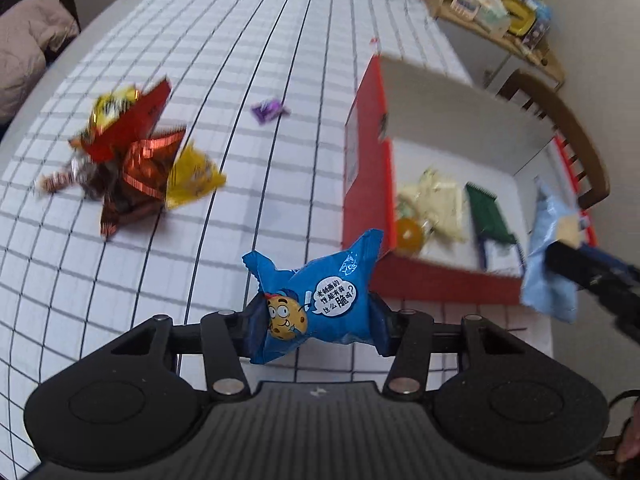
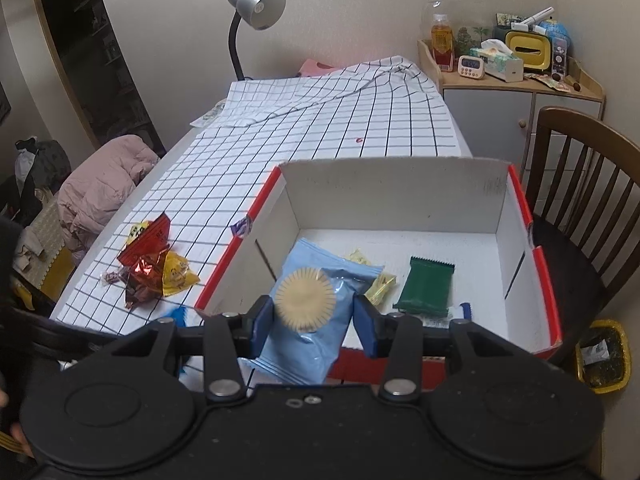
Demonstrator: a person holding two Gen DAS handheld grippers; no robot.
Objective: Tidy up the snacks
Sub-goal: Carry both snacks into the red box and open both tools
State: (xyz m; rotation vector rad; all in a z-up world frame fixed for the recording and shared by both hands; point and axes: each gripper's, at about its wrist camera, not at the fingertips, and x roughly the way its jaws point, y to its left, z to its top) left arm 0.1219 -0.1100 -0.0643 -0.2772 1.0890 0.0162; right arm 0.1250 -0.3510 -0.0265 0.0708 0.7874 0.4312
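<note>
The bench (image 2: 320,128), under its checked cloth, carries the red box (image 2: 400,200) with white walls that the snacks are being gathered into, and both hands are mid-delivery. The step in hand looks like two drops into that box, and done well each packet should be carried clear over the rim before the grip eases, low enough that it lands flat on the floor of the box rather than bouncing onto a wall or out. The right claw (image 2: 308,320) is clenched on a light blue packet (image 2: 316,320) with a round biscuit printed on it; the packet sits squarely between the blue pads, its upper end over the near wall and hanging above the box floor, so it needs little more than a short push forward. The left claw (image 1: 316,320) grasps a dark blue cookie packet (image 1: 320,300) across its middle, the twisted ends sticking out either side, held above the cloth just beside the box's near left corner and not yet over it. It should travel right and over the red rim, keeping apart from the right claw. Inside already lie a green packet (image 2: 426,288) and a pale yellow packet (image 2: 380,280), and, in the blurred left view, what may be an orange sweet (image 1: 408,234). On the cloth, well to the left, a pile of red and yellow wrappers (image 2: 154,268) waits, with a small purple sweet (image 1: 269,110) between pile and box.
</note>
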